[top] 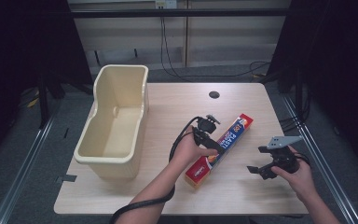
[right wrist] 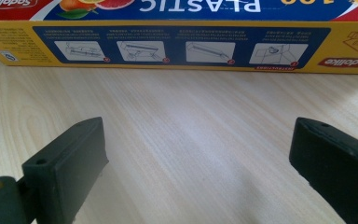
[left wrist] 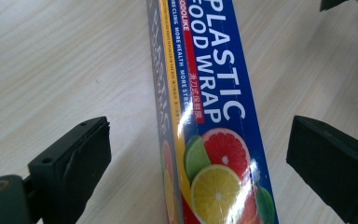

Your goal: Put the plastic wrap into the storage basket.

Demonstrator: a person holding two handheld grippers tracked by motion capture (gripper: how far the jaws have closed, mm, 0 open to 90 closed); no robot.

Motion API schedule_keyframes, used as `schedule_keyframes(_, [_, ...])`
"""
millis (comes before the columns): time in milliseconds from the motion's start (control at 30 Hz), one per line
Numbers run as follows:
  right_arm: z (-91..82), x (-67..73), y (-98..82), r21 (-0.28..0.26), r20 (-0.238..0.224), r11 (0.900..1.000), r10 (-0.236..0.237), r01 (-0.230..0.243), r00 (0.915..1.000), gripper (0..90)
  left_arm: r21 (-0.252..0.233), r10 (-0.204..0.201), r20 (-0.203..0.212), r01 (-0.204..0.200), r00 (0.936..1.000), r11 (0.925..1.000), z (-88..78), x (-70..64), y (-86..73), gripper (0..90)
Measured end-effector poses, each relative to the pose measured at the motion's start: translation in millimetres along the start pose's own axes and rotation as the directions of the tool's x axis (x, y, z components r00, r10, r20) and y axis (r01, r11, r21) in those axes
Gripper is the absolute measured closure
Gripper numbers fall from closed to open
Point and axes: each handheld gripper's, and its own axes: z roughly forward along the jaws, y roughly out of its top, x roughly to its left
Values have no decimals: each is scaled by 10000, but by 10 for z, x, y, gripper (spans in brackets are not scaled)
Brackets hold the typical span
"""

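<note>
Step in hand: judged to be the approach for a pick-up; the left gripper hangs over the plastic wrap box, nothing gripped yet.
Box: lies flat, slanting across the centre-right of the high view, on the table.
Left gripper: jaws wide apart, straddling the box with clear gaps either side in the left gripper view.
Right gripper: lower right, jaws spread and empty, facing the box's long yellow side.
Next move: likely lower and close across the box's narrow width.
Bin: cream, upper left, empty.
</note>
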Motion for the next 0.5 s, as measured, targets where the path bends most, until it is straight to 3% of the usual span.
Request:
schedule_keyframes(133, [-4, -15, -4, -71, 31, 10000, -9, 9, 10000, 35, 70, -101, -80, 102, 9999, 9999, 115, -23, 40, 72])
schedule_keyframes(200, [-4, -19, 0, -62, -29, 10000, 0, 0, 10000, 35, 244, 89, -241, -83, 9997, 9997, 154, -30, 55, 82])
schedule_keyframes(267, [-9, -17, 3, -58, 15, 10000, 76, -76, 10000, 35, 265, 1, -437, 11, 9990, 9996, 199, -44, 62, 95])
schedule_keyframes(333, [-11, -20, 5, -111, 33, 9999, 26, -25, 10000, 35, 360, 122, -442, -106, 9989, 9993, 237, -45, 69, 138])
schedule_keyframes(500, [-14, -22, 4, -103, -16, 9999, 65, -66, 10000, 35, 430, -18, -262, 29, 9997, 9991, 301, -58, 77, 233])
